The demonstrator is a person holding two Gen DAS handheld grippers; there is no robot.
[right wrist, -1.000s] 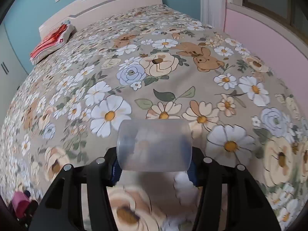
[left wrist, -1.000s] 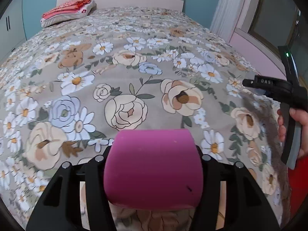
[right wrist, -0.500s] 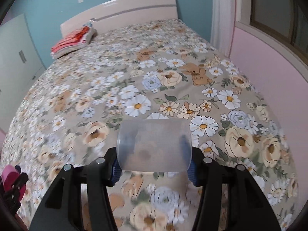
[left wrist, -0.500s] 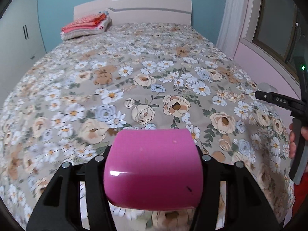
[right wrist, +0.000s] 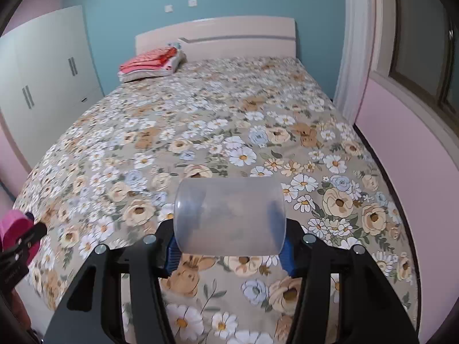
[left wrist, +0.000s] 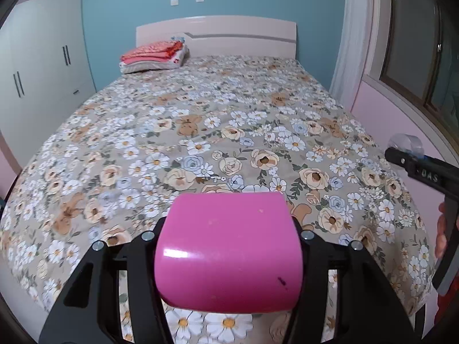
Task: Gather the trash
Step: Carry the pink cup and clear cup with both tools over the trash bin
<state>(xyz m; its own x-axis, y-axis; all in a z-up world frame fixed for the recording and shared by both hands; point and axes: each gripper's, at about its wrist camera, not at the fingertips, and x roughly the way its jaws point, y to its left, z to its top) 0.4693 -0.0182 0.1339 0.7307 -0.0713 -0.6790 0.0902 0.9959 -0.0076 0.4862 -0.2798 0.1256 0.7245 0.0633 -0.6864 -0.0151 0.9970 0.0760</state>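
One glossy pink plastic cylinder (left wrist: 228, 261) clenched in left tool (left wrist: 228, 258); one frosted translucent plastic cylinder (right wrist: 231, 216) clenched in right tool (right wrist: 229, 246); floral quilted bed (left wrist: 200, 132) below.

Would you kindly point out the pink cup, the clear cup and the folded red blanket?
pink cup (left wrist: 228, 261): left wrist view, side wall.
clear cup (right wrist: 229, 218): right wrist view, side wall.
folded red blanket (left wrist: 152, 53): left wrist view, top fold.
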